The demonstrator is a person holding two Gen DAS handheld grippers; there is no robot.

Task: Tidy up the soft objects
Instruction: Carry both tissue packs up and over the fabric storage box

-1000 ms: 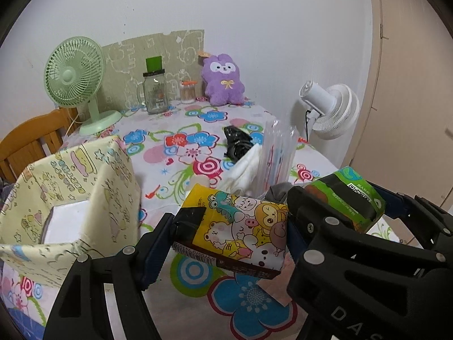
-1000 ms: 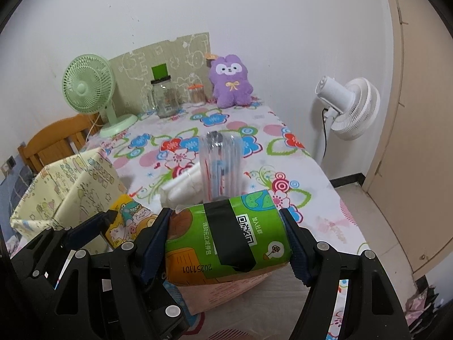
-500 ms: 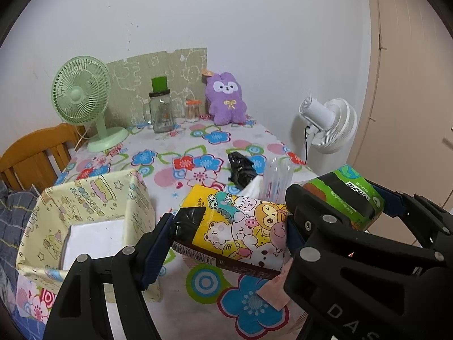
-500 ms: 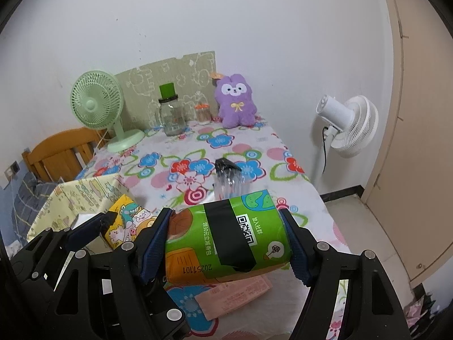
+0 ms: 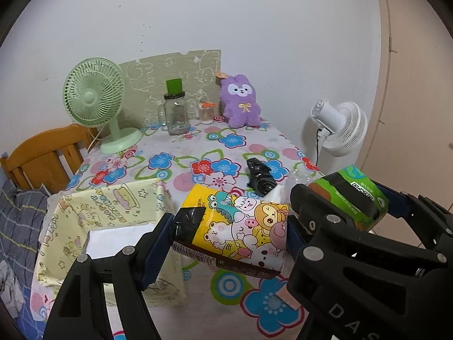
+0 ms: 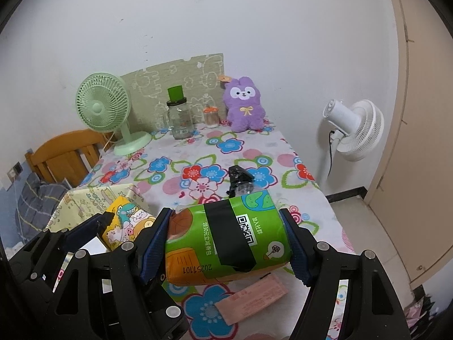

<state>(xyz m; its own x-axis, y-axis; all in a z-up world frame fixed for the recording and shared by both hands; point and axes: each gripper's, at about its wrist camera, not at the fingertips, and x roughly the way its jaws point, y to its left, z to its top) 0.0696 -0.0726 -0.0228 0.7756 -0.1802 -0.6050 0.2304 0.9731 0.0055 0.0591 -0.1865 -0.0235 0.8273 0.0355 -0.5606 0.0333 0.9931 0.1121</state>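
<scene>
My left gripper (image 5: 226, 235) is shut on a yellow tissue pack with cartoon animals (image 5: 235, 226) and holds it above the table, just right of the yellow fabric storage box (image 5: 113, 201). My right gripper (image 6: 226, 240) is shut on a green tissue pack with a black tape band (image 6: 229, 235), held above the table's near edge. The green pack also shows in the left wrist view (image 5: 351, 195), and the yellow pack in the right wrist view (image 6: 127, 223). A purple plush bunny (image 6: 245, 107) sits at the table's far side.
On the floral tablecloth (image 6: 198, 155): a green desk fan (image 6: 107, 110), a glass jar with green lid (image 6: 179, 119), a small toothpick jar (image 6: 211, 116), a black crumpled bag (image 6: 239, 178), a pink packet (image 6: 252, 297). A white floor fan (image 6: 354, 130) stands right; a wooden chair (image 6: 65, 155) left.
Both grippers have risen and drawn back from the table with their packs still held. The storage box now lies lower and its inside shows.
</scene>
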